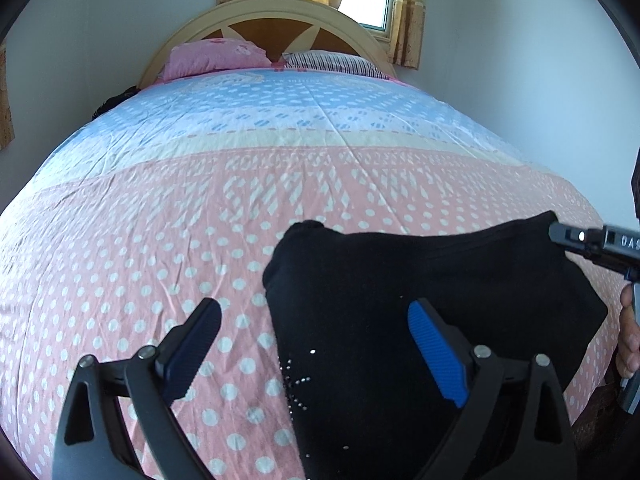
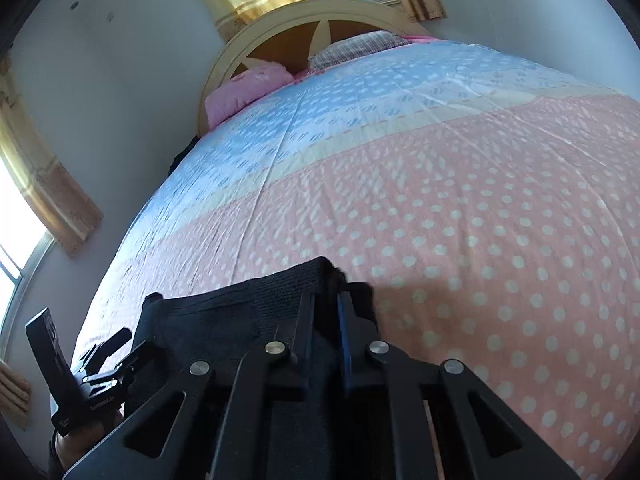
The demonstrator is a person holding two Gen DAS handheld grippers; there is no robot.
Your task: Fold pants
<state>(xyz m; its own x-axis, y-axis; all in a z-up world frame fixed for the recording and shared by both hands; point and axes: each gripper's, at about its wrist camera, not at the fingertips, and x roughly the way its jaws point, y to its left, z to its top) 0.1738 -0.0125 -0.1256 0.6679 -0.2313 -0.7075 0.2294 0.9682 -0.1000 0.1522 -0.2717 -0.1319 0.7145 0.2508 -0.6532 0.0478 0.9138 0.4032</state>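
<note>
In the left wrist view we see our left claw (image 1: 314,332) spread wide with nothing between its pads, the left finger (image 1: 196,340) hanging over bare polka-dot bedspread (image 1: 160,248) and the blue-padded right finger (image 1: 436,352) over the black pants (image 1: 420,300). The pants lie bunched at the foot of the bed, from about 6 o'clock out to 3 o'clock in that view, and their left edge runs up between our two fingers to a rounded corner at the top. From 9 o'clock round to 12 o'clock the bedspread is open, wrinkled cloth all the way to the pink pillow (image 1: 216,58), the striped pillow (image 1: 340,62) and the arched headboard (image 1: 276,16). At 3 o'clock a black part of the other tool touches the pants' upper right corner, and the cloth's right edge slopes down toward the side of the bed. In the right wrist view our right claw (image 2: 326,320) is pinched narrow on a ribbed edge of the pants, black cloth squeezed between the pads, with the rest of the garment spreading to 8 o'clock. Open pink bedspread fills that view from 12 o'clock to 4 o'clock.
</note>
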